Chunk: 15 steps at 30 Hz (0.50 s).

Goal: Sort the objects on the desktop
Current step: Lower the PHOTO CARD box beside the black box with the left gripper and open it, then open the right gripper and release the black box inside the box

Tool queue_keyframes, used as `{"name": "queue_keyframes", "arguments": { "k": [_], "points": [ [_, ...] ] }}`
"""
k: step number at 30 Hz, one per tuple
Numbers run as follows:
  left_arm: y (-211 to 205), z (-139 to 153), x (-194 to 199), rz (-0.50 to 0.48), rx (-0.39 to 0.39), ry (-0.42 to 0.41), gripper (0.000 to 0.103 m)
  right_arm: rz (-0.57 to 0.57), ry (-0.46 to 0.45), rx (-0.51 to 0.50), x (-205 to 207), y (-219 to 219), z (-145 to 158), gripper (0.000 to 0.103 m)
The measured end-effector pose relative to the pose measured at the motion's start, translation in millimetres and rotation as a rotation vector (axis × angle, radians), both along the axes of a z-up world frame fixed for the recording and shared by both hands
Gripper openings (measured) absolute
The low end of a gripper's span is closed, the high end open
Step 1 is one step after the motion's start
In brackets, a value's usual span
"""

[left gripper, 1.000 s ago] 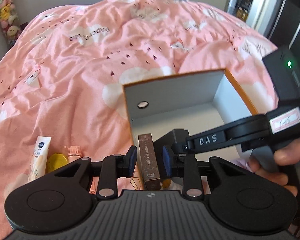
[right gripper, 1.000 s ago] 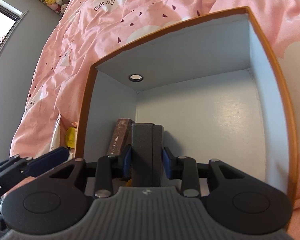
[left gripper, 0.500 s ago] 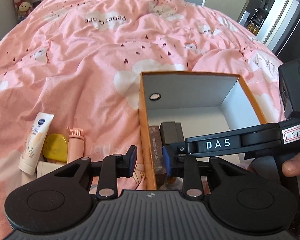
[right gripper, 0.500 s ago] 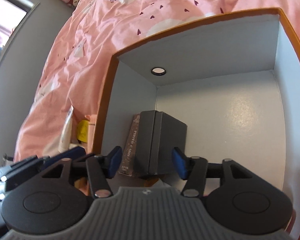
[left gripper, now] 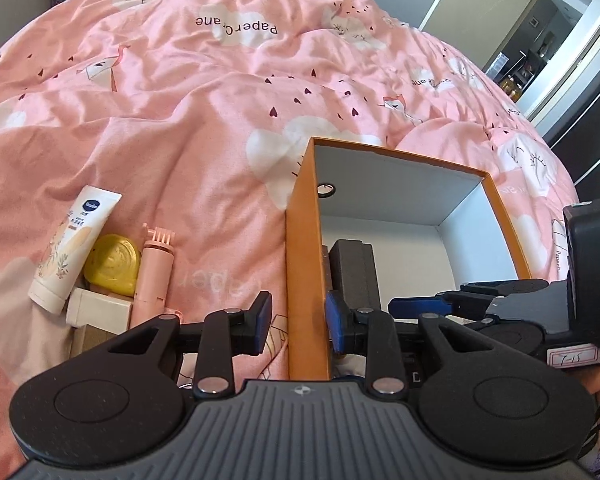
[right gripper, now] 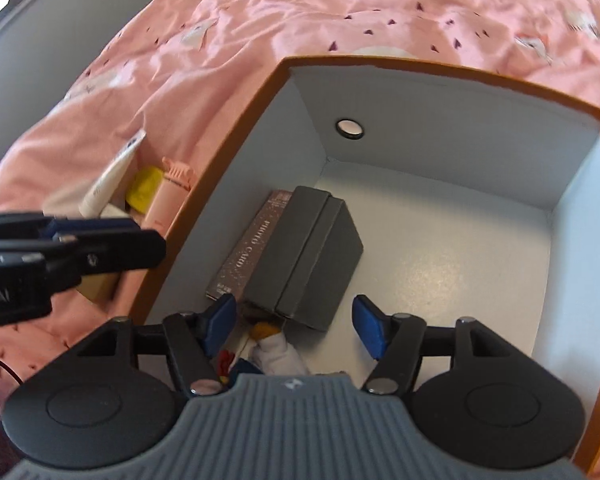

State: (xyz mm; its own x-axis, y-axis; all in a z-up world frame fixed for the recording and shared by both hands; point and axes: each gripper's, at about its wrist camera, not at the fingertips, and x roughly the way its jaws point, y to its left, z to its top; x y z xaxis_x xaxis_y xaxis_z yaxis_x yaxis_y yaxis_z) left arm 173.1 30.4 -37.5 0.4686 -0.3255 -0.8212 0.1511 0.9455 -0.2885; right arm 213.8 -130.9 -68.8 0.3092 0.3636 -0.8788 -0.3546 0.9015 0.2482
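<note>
An orange box (left gripper: 305, 240) with a white inside (right gripper: 432, 264) sits on the pink duvet. In it a dark grey box (right gripper: 312, 256) lies beside a brown photo-card box (right gripper: 248, 252); the grey box also shows in the left wrist view (left gripper: 354, 272). A small toy figure (right gripper: 272, 348) lies at the near end. My right gripper (right gripper: 294, 324) is open and empty, above the near end of the grey box. My left gripper (left gripper: 298, 312) is open, its fingers either side of the box's left wall.
Left of the box lie a white cream tube (left gripper: 74, 248), a yellow round case (left gripper: 114, 266), a pink brush tube (left gripper: 154, 268) and a white carton (left gripper: 100, 312). The pink duvet (left gripper: 180, 100) spreads all around. A doorway (left gripper: 540, 40) is far right.
My right gripper has opened, let go of the dark grey box inside the orange box, and drawn back. My left gripper has shifted left and now straddles the box's left wall.
</note>
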Motion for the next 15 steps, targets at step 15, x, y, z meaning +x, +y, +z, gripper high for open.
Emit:
{"name": "queue_keyframes", "arguments": {
  "k": [15],
  "points": [
    [3, 0, 0, 0.014, -0.008, -0.002, 0.033, 0.087, -0.005, -0.012, 1, 6, 5, 0.063]
  ]
}}
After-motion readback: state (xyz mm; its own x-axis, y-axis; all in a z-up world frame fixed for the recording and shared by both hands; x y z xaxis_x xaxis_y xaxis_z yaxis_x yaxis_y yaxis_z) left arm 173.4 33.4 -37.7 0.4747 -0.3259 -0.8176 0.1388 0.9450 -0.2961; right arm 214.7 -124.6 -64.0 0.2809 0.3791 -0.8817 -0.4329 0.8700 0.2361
